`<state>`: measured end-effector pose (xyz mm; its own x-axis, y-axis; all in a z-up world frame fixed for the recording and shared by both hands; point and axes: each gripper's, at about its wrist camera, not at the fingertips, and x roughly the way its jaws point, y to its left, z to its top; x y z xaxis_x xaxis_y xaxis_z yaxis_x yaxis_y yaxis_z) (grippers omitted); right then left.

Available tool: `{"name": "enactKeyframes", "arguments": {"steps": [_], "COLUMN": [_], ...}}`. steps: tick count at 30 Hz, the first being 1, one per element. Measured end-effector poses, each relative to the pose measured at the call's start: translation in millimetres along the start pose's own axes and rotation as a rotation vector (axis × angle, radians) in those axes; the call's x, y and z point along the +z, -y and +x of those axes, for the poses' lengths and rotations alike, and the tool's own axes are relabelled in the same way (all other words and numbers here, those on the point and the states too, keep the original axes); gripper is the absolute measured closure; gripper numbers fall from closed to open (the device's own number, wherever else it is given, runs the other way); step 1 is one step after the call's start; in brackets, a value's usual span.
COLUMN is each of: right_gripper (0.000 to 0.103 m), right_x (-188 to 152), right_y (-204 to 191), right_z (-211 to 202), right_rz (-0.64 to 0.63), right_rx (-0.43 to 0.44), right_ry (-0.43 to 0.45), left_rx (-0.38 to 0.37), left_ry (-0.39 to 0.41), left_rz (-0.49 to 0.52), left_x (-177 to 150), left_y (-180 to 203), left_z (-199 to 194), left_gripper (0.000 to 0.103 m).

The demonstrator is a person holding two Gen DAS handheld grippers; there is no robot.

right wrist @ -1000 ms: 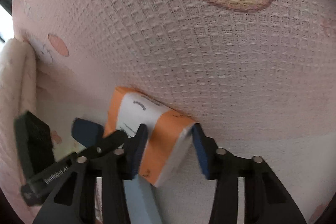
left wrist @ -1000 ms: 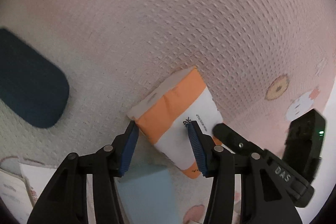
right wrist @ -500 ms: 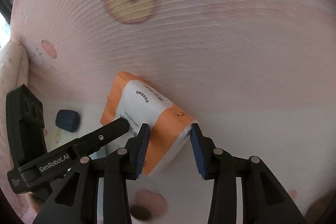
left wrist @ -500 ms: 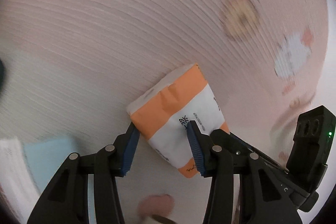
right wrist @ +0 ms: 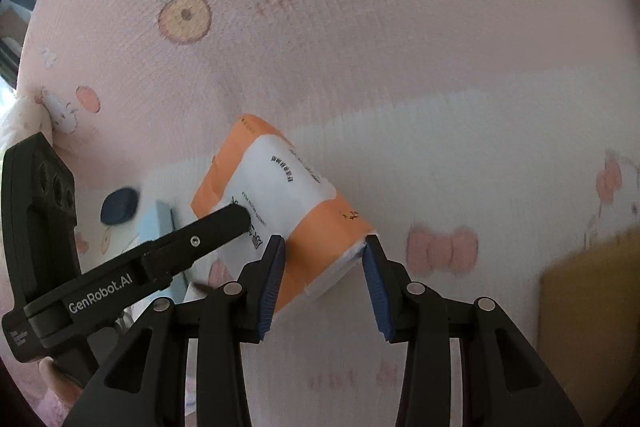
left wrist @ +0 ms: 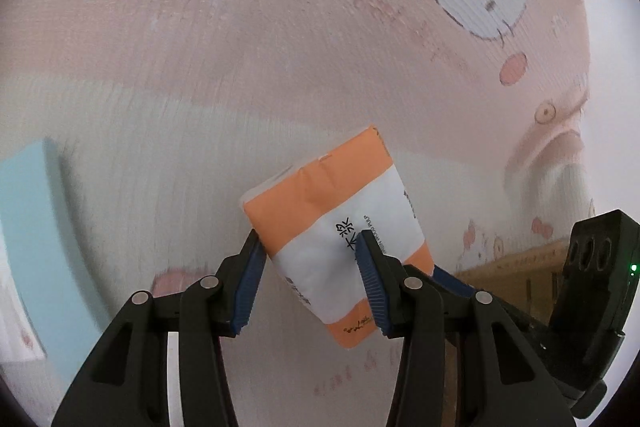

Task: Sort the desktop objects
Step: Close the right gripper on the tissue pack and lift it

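A soft orange-and-white tissue pack (left wrist: 340, 223) with black print is hanging tilted above the pink cartoon cloth (left wrist: 160, 47), both the left gripper (left wrist: 308, 275) and right gripper (right wrist: 324, 279) clamping its ends.

Pink waffle-weave cloth (left wrist: 168, 39) with cartoon cat prints, softly lit

Pink cartoon-print cloth (left wrist: 168, 39) covers the surface.
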<state>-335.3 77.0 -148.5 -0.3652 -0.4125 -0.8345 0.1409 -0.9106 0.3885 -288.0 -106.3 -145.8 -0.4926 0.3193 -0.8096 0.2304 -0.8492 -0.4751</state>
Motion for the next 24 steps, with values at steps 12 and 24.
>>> {"name": "enactKeyframes", "arguments": {"steps": [12, 24], "right_gripper": [0.066, 0.065], "right_x": [-93, -198], "right_y": [-13, 1], "right_z": [-39, -67], "right_rz": [-0.022, 0.054], "right_rx": [-0.071, -0.029], "right_ry": [-0.042, -0.112], "left_rx": [-0.026, -0.020], "left_ry": [-0.068, -0.100], "left_rz": [0.019, 0.149], "left_x": [-83, -170], "left_y": [-17, -20], "left_z": [-34, -67], "left_gripper": [0.053, 0.053]}}
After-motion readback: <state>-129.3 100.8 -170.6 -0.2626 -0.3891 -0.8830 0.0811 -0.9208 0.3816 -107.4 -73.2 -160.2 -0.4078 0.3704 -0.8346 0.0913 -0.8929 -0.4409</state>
